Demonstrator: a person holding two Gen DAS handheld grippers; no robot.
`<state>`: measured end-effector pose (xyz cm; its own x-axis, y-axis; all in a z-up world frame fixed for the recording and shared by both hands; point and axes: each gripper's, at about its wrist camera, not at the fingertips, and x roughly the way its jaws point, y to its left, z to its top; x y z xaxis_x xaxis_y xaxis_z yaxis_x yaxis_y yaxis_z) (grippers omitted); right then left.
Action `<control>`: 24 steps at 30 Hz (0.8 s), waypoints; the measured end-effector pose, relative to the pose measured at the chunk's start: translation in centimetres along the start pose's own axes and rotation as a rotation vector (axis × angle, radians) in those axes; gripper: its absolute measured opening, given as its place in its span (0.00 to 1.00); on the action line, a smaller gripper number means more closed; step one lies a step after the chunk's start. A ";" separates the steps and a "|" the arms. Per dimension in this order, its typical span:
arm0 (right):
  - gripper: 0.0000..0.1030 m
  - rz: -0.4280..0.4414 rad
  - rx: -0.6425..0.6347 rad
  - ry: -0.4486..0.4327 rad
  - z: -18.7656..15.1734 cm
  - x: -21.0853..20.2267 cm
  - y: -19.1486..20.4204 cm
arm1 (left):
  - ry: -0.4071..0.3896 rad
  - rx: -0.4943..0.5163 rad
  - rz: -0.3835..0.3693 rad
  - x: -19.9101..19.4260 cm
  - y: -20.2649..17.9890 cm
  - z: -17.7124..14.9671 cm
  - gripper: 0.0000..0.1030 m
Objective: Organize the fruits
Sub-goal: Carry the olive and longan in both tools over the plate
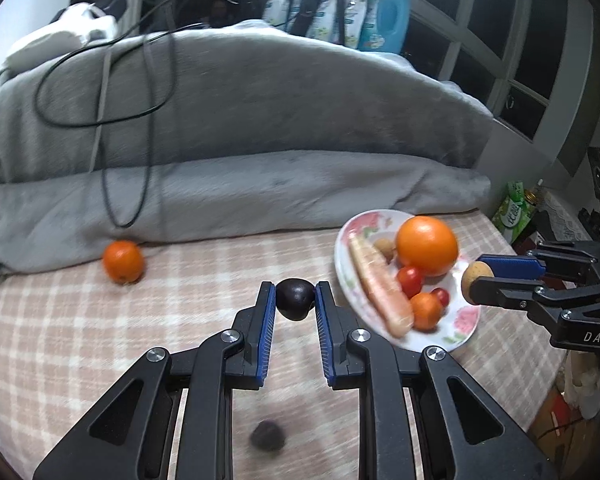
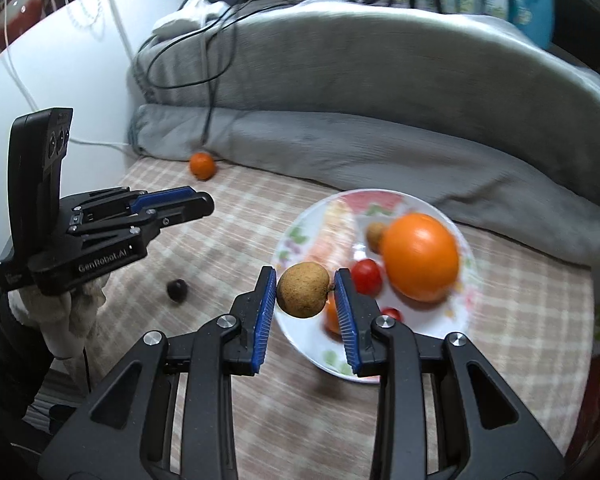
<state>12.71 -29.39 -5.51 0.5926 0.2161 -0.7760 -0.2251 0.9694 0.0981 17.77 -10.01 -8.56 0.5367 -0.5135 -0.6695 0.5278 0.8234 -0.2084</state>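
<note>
Left gripper clenched on small dark round plum, right gripper on light, firm brown longan; both pinched across the middle, likely slippery.

Grey blanket w/ black cable, blue bottle behind

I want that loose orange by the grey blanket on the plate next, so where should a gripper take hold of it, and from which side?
Grip the loose orange across its round middle, coming from above and the open cloth side, since the grey blanket crowds its far side.
</note>
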 end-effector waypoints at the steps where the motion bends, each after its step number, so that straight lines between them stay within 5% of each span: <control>1: 0.31 -0.006 0.006 -0.003 -0.3 -0.3 -0.4 | 0.000 0.006 -0.005 0.2 -0.4 0.2 0.18; 24: 0.31 -0.007 0.073 0.024 -3.1 0.8 -4.7 | 0.037 0.087 -0.055 5.5 -6.7 3.4 0.18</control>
<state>11.88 -34.15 -8.49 0.5753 0.2069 -0.7914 -0.1629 0.9771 0.1370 19.43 -19.12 -8.40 0.4815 -0.5468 -0.6849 0.6119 0.7692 -0.1840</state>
